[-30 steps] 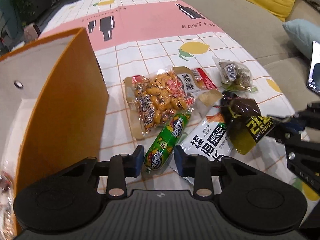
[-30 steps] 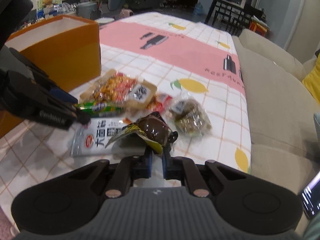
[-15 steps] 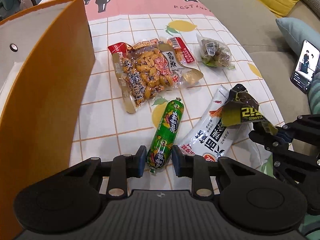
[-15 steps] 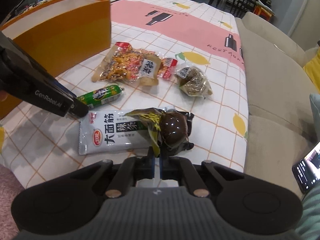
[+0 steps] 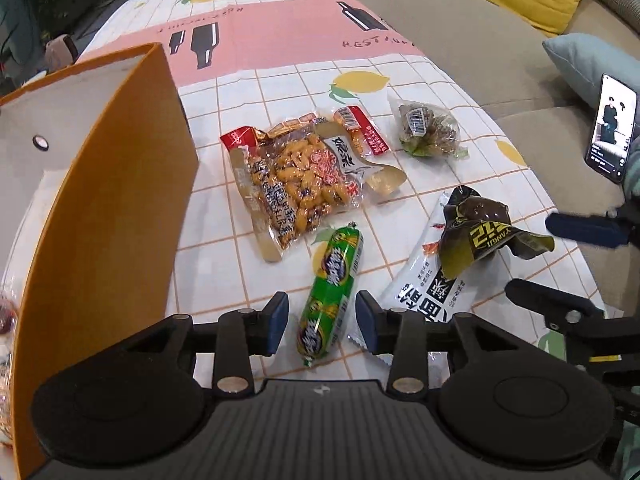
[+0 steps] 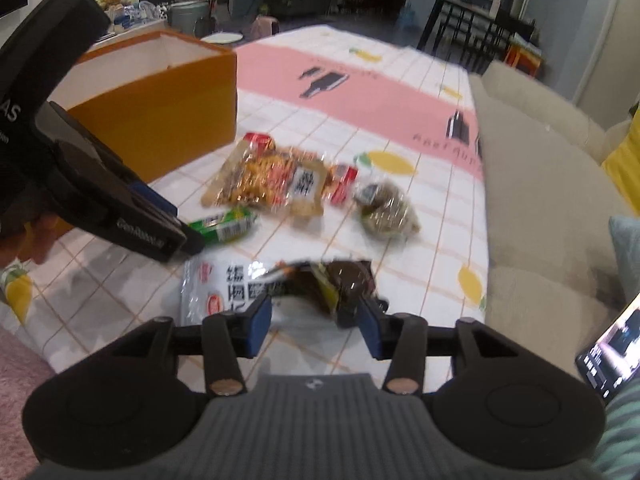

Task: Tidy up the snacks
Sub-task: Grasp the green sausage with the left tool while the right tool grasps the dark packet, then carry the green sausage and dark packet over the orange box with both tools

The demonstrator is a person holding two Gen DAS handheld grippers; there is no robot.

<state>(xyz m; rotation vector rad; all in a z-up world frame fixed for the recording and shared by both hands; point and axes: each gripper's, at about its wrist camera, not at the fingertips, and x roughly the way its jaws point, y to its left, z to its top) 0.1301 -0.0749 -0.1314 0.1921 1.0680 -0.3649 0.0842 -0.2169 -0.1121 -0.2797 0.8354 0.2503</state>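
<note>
While both grippers' jaws have just opened, green sausage [image 5: 330,292] lies free

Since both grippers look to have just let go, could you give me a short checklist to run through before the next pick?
1. Left gripper jaws just opened, clear of the green sausage lying between them: ok.
2. Right gripper jaws just opened, dark brown packet released: ok.
3. Brown packet lies alone: not ok, it rests on the white noodle packet.
4. Orange box open on top: ok.
5. Room left inside the box: cannot tell.
</note>
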